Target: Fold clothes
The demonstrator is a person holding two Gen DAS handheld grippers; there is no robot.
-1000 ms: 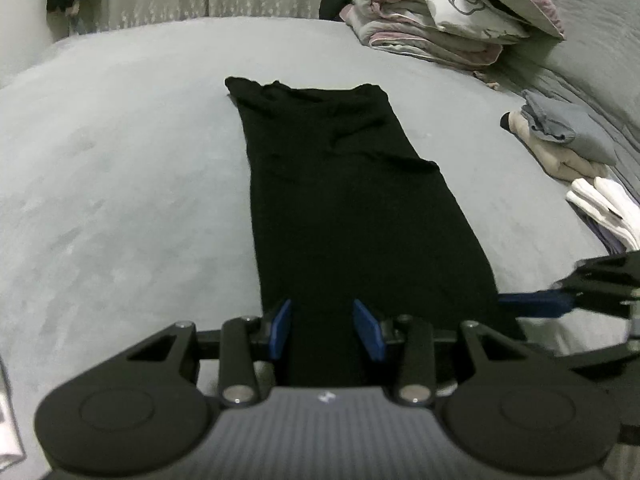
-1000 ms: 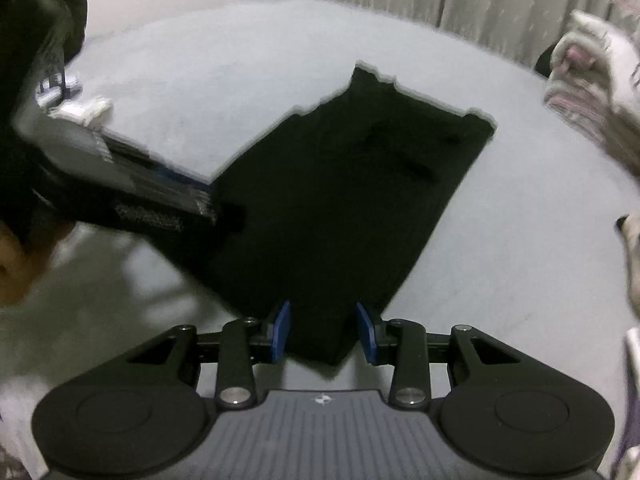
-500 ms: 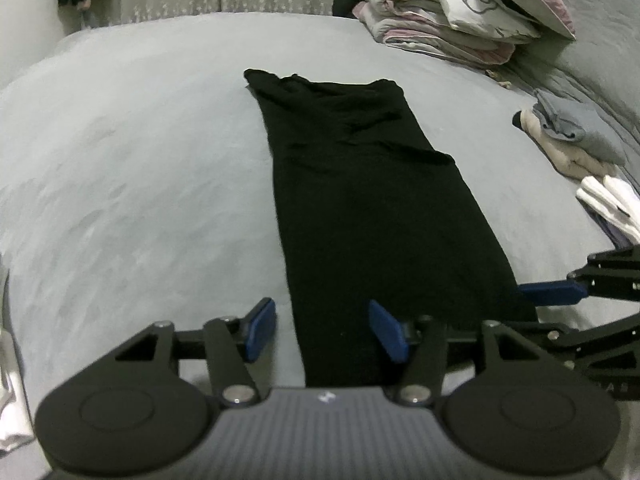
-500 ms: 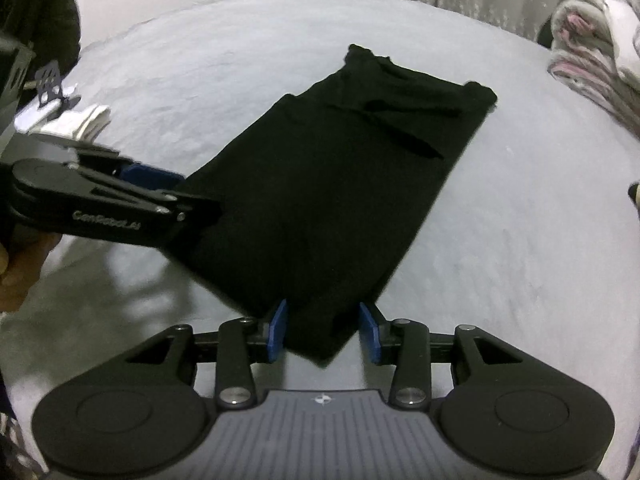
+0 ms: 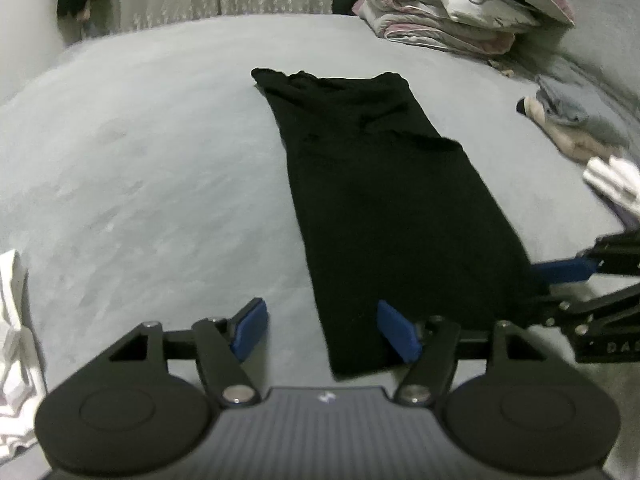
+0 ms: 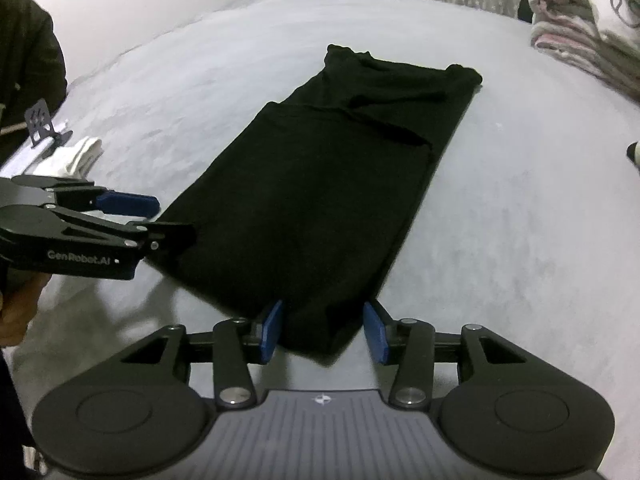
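Grey bedding (image 5: 160, 168) carries the black garment (image 5: 384, 200), laid long and flat, likely for an end-over-end fold. Each near corner sits inside an unclosed claw: left gripper (image 5: 326, 330) spread wide, right gripper (image 6: 324, 332) narrower, neither clamped.

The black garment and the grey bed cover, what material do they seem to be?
The black garment looks like a soft matte knit: it lies limp with small wrinkles, no shine. The grey bed cover seems plush, perhaps fleece; brushed marks show in its nap.
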